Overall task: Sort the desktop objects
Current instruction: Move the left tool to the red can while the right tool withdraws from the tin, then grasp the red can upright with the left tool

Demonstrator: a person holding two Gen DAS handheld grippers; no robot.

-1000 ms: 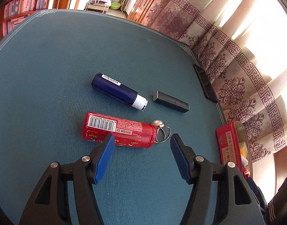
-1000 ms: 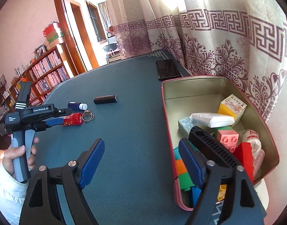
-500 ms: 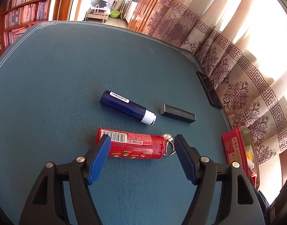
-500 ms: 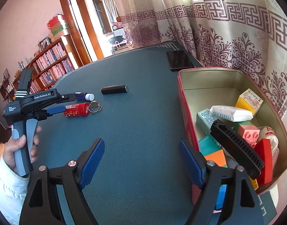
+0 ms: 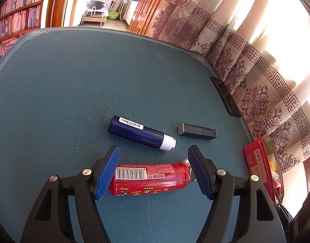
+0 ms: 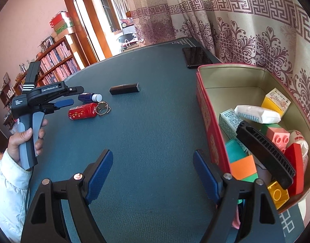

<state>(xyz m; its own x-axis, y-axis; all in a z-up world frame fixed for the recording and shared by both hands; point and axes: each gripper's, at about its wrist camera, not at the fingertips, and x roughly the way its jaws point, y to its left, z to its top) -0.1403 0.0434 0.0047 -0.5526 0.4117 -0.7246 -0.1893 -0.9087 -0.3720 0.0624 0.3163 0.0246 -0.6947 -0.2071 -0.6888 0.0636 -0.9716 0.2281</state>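
The left gripper (image 5: 153, 168) was held with its jaws apart around the red cylindrical tube (image 5: 149, 179), which lay on its side on the teal tabletop (image 5: 74, 93), its ends toward the two blue pads; no pad could be seen pressing on it. A metal key ring (image 6: 102, 108) was attached at the capped end, close to one pad. A lengthwise grip was judged likely to slip, so closing squarely on both flat ends, clear of the ring, was advised. The blue tube (image 5: 141, 133) and the black stick (image 5: 197, 131) lay just beyond. The right gripper (image 6: 153, 174) was held open and empty beside the red tin (image 6: 209, 121).
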